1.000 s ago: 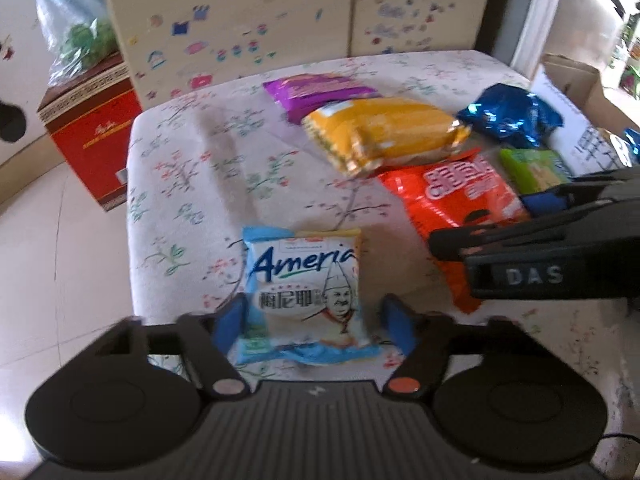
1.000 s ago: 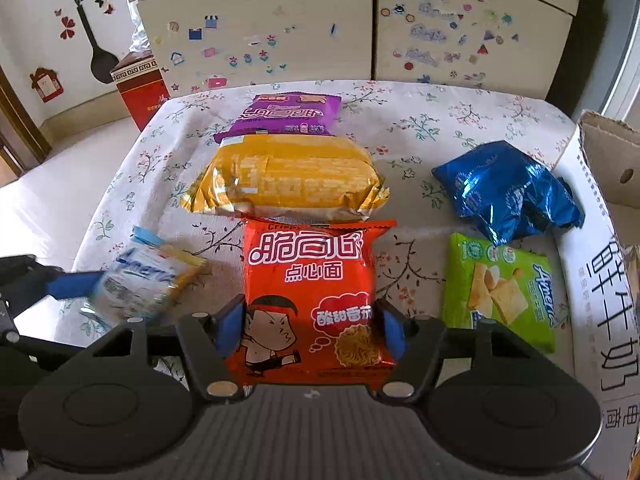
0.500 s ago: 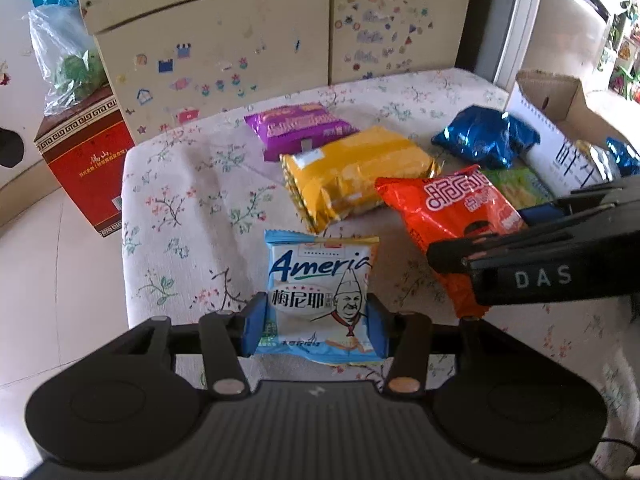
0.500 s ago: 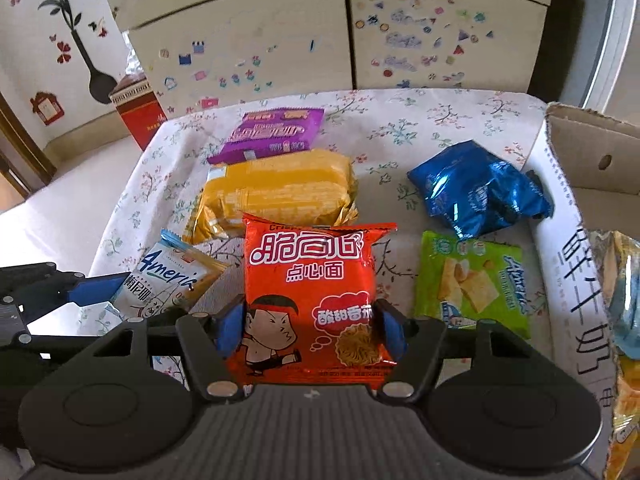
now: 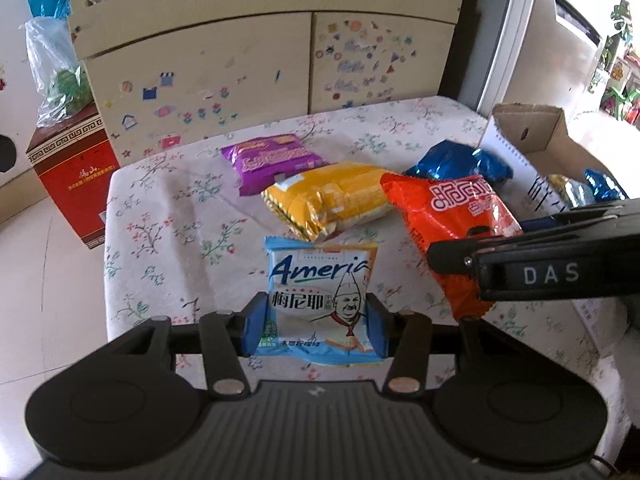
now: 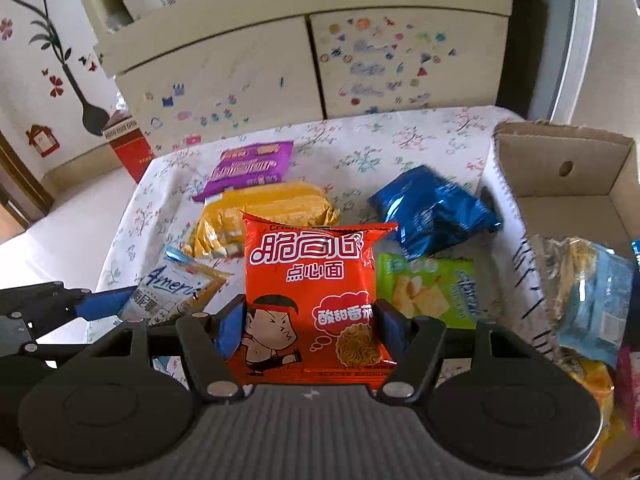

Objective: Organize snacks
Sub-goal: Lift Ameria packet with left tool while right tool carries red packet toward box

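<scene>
My left gripper [image 5: 316, 326] is shut on a light-blue Ameria snack pack [image 5: 320, 292] and holds it upright above the table's near edge. My right gripper [image 6: 308, 326] is shut on a red noodle snack bag [image 6: 310, 296], held upright above the table. The red bag also shows in the left wrist view [image 5: 452, 220], and the blue pack in the right wrist view [image 6: 172, 292]. On the floral tablecloth [image 5: 168, 216] lie a purple pack [image 5: 272, 160], a yellow pack [image 5: 332, 200], a shiny blue bag [image 6: 428, 212] and a green pack [image 6: 428, 292].
An open cardboard box [image 6: 568, 188] stands at the table's right side with several snack packs [image 6: 592, 292] inside. A stickered cabinet [image 5: 256, 64] stands behind the table. A red carton [image 5: 72, 176] sits on the floor at the left.
Both grippers have risen and pulled back with their packs. The left one closed on the Ameria pack and lifted it off the cloth. The box interior has come into view.
</scene>
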A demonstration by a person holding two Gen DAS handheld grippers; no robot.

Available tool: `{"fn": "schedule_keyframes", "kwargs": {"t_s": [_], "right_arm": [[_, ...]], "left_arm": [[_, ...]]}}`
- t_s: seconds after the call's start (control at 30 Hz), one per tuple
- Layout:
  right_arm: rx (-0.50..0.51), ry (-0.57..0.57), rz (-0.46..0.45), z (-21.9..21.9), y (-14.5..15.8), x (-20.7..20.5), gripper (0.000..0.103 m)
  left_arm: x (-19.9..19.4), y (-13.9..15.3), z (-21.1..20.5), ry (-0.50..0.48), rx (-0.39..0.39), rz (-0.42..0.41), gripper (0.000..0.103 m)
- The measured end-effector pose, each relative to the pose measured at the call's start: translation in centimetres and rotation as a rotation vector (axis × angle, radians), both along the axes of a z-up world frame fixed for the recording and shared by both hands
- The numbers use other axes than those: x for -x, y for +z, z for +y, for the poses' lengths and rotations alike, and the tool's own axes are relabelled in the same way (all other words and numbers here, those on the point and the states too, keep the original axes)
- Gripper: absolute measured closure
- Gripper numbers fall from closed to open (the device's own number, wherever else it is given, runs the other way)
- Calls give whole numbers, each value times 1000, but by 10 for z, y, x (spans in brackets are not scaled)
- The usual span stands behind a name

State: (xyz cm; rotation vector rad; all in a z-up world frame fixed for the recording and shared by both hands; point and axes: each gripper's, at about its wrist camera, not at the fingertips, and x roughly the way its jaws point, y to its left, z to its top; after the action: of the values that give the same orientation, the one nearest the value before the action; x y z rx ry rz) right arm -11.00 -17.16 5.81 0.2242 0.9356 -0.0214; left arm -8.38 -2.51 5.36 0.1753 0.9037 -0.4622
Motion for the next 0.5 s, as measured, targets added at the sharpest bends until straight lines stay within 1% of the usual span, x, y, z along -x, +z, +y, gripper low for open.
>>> {"fn": "schedule_keyframes", "kwargs": {"t_s": [0.23, 0.27, 0.3, 0.43, 0.5], "right_arm": [[-20, -34, -37, -15, 13, 10, 30], [-23, -38, -42, -17, 15, 11, 30], [-27, -42, -49, -19, 17, 13, 30], [-44, -61, -75, -30, 26, 21, 30], [-50, -70, -84, -35, 30, 23, 30]], "left_arm": [[1, 9, -12, -14, 36, -19, 54], [2, 10, -15, -20, 48, -22, 57], [2, 12, -17, -26, 57, -25, 63], [6, 19, -29, -48, 89, -37, 64], [8, 21, -35, -58, 99, -43, 66]]}}
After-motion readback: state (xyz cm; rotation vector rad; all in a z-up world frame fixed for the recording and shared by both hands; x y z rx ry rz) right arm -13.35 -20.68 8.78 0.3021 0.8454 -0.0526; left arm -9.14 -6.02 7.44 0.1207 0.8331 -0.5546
